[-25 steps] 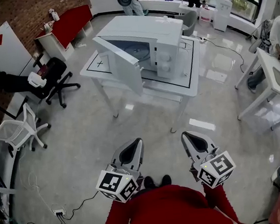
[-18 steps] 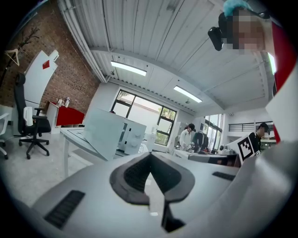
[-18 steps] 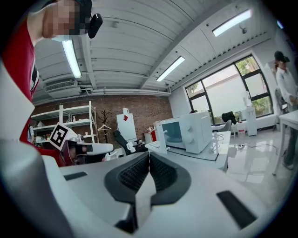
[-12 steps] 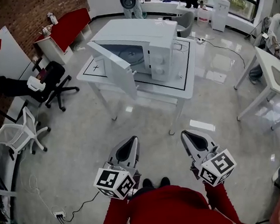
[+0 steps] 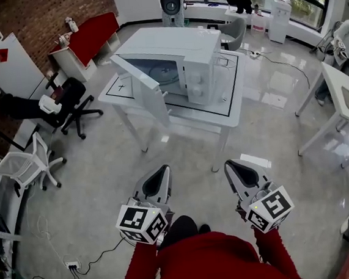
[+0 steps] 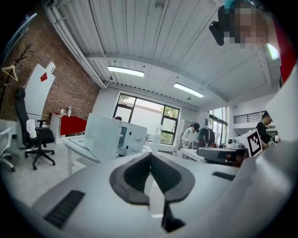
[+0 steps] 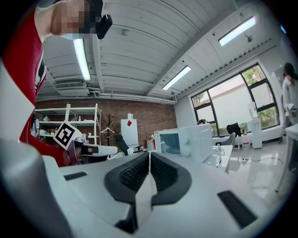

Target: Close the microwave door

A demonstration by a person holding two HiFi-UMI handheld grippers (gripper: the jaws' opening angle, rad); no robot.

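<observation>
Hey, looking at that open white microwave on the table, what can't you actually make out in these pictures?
Left gripper view: inside of the boxy white microwave, hidden behind its open white door.
Head view: markings on its knobbed front panel, too small.
Head view: the person's shoes, mostly covered by the red top.

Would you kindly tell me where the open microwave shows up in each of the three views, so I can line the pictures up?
Head view: microwave upper centre, on the white table, door swung open to the left.
Left gripper view: microwave left of centre, partly behind its open door.
Right gripper view: microwave right of centre, at mid-height.
Shared landmark: the brick wall, seen in all three.
</observation>
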